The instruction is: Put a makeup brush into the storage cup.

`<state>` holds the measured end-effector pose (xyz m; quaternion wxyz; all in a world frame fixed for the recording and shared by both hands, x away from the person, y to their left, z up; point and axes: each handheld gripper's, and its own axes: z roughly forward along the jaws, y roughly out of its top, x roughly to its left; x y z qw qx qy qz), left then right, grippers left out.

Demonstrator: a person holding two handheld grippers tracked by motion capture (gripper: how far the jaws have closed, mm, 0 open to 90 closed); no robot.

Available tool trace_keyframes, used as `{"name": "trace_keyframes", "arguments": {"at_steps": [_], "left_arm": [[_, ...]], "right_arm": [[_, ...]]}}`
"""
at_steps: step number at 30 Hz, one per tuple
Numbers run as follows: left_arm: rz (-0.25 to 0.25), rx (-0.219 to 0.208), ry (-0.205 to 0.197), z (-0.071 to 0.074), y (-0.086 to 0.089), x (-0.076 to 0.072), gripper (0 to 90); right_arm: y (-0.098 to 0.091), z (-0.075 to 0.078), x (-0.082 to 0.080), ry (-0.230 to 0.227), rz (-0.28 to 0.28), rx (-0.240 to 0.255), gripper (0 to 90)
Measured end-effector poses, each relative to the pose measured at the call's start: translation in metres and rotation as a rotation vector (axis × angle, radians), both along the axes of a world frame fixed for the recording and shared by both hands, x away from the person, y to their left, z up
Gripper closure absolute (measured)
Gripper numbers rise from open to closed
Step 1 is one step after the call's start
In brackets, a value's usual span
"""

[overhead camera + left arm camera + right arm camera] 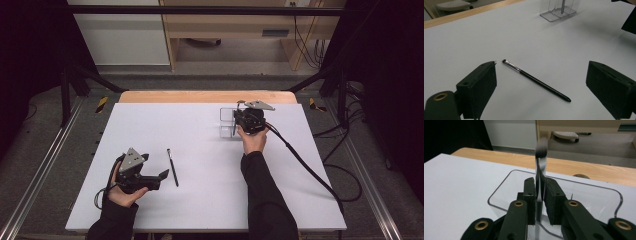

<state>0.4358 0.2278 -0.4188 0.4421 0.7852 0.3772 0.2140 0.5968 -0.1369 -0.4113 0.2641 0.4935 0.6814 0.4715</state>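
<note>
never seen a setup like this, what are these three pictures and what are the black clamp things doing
A person sits at a white table and holds a hand-operated clamp tool in each hand. One picture looks down from above; the other two come from cameras riding on each tool. The left tool stands open over a thin black makeup brush lying flat on the table. The right tool is at a clear plastic organizer near the far edge, its jaws close around a second brush standing upright over the organizer's compartment.

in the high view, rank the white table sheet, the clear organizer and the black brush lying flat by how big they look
1. white table sheet, by far the largest.
2. clear organizer, partly covered by the right gripper.
3. black brush: longer than the organizer is wide, but very thin.
</note>
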Motion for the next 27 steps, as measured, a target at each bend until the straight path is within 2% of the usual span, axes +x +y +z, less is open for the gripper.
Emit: {"name": "trace_keyframes", "arguments": {"at_steps": [5,19,27], "left_arm": [[-0.001,0.005,0.001,-0.001,-0.001,0.000,9.0],[0.004,0.008,0.000,-0.001,-0.002,0.000,9.0],[0.007,0.006,-0.001,-0.002,-0.002,0.000,9.0]], "right_arm": [[-0.003,0.002,-0.006,0.007,0.010,-0.005,71.8],[-0.011,0.012,-0.047,-0.038,0.133,0.020,46.2],[-0.018,0.019,-0.069,-0.063,0.182,0.035,35.9]]}}
